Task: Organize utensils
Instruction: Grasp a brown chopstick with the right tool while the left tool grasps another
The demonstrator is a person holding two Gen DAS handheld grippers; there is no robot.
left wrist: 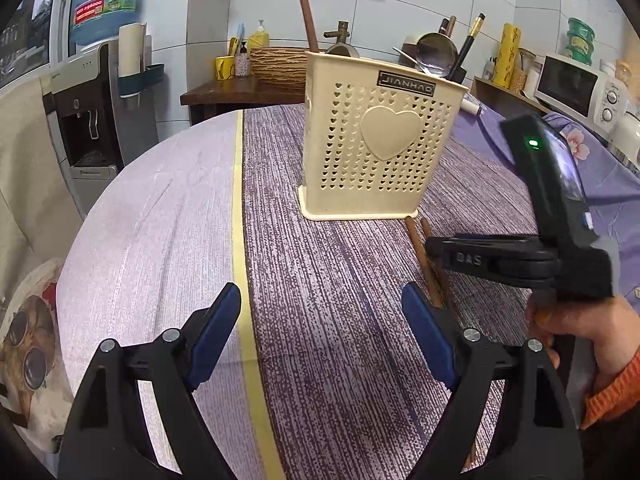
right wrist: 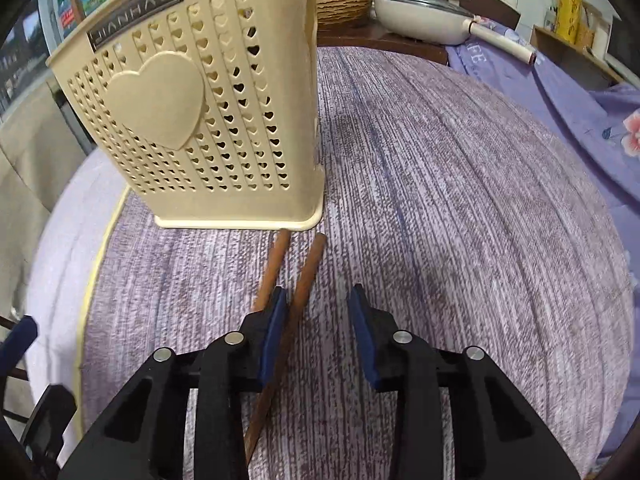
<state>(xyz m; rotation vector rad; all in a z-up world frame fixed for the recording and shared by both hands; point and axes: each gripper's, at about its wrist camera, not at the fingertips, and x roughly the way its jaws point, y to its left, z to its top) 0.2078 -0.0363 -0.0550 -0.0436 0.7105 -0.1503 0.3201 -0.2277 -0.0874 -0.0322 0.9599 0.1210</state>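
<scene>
On the bench (left wrist: 320, 320), covered with a purple woven cloth, a cream utensil holder (left wrist: 378, 140) with heart-shaped holes stands upright, one brown chopstick (left wrist: 306, 8) sticking up from it. Two more brown chopsticks (right wrist: 308, 272) lie on the cloth with their ends just in front of the holder's base. The right hand-held gripper (right wrist: 318, 308) sits low over them, jaws partly spread: one chopstick lies between the blue pads, close against the left pad, the other outside it; the pads do not pinch it. The left hand-held gripper (left wrist: 320, 308) hovers over bare cloth, spread wide and empty
</scene>
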